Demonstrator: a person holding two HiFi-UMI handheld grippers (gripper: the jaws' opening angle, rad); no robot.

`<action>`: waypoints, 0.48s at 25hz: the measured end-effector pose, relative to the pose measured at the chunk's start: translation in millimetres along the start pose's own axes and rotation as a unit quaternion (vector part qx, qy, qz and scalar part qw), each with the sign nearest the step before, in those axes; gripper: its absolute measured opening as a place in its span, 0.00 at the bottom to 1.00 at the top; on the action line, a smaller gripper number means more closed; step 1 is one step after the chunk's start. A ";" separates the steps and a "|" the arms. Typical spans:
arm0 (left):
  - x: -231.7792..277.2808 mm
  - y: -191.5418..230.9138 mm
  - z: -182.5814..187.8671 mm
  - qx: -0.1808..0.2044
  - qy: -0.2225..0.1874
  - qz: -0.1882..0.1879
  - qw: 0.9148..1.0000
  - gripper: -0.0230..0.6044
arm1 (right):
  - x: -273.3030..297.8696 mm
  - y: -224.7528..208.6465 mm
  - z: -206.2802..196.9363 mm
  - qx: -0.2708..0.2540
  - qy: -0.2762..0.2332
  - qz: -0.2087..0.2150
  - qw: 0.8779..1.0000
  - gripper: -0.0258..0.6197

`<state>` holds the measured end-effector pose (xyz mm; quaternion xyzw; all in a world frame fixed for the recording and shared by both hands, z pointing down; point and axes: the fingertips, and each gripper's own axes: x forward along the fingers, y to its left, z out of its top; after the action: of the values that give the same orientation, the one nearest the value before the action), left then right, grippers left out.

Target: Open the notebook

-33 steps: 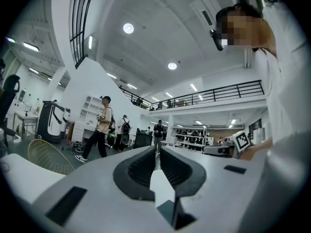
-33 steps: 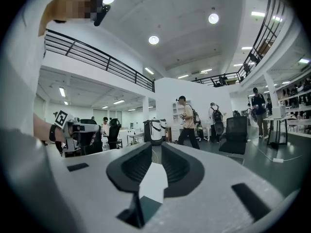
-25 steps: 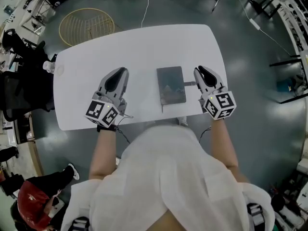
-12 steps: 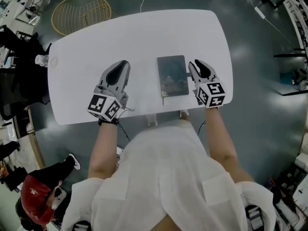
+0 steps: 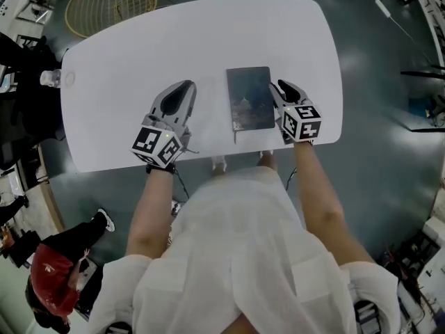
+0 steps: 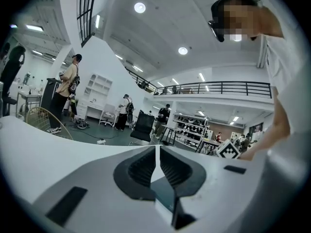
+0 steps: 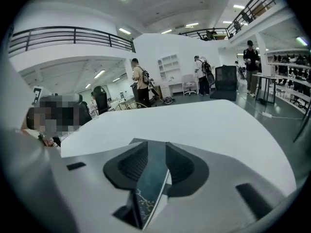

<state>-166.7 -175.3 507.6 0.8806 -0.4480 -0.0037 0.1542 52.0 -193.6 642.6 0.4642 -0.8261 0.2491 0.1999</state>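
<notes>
Notebook [image 5: 249, 97] edge partly hidden between just-opening right hand-held gripper [image 5: 280, 89] jaws

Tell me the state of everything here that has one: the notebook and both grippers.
notebook: closed, flat on the table.
left gripper: jaws together, nothing between them.
right gripper: jaws apart, just been opening; notebook's edge shows between them, not clamped.

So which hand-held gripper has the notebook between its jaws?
The right hand-held gripper: its jaws, which have just been opening, straddle the right edge of the notebook. The left hand-held gripper is over bare table, apart from it, jaws together.
</notes>
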 end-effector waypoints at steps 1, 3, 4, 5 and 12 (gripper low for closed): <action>0.8 -0.6 -3.5 -0.002 0.003 -0.001 1.000 0.08 | 3.4 -0.6 -6.1 0.005 0.008 0.002 1.000 0.22; 3.1 -2.0 -9.2 -0.006 0.008 -0.006 1.000 0.08 | 9.7 -2.7 -17.8 0.011 0.026 0.005 1.000 0.22; 4.1 -3.2 -11.2 -0.008 0.012 -0.010 1.000 0.08 | 12.2 -4.3 -23.3 0.014 0.035 0.005 0.999 0.22; 4.7 -4.8 -12.5 -0.010 0.016 -0.012 1.000 0.08 | 14.1 -5.8 -28.4 0.016 0.044 0.005 0.999 0.22; 10.8 -6.9 -22.1 -0.009 0.025 -0.018 0.999 0.08 | 26.5 -13.7 -47.2 0.032 0.078 0.005 0.996 0.21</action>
<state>-151.6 -174.1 528.1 0.8870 -0.4277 0.0115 0.1735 55.5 -189.2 698.1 0.4453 -0.8021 0.3119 0.2471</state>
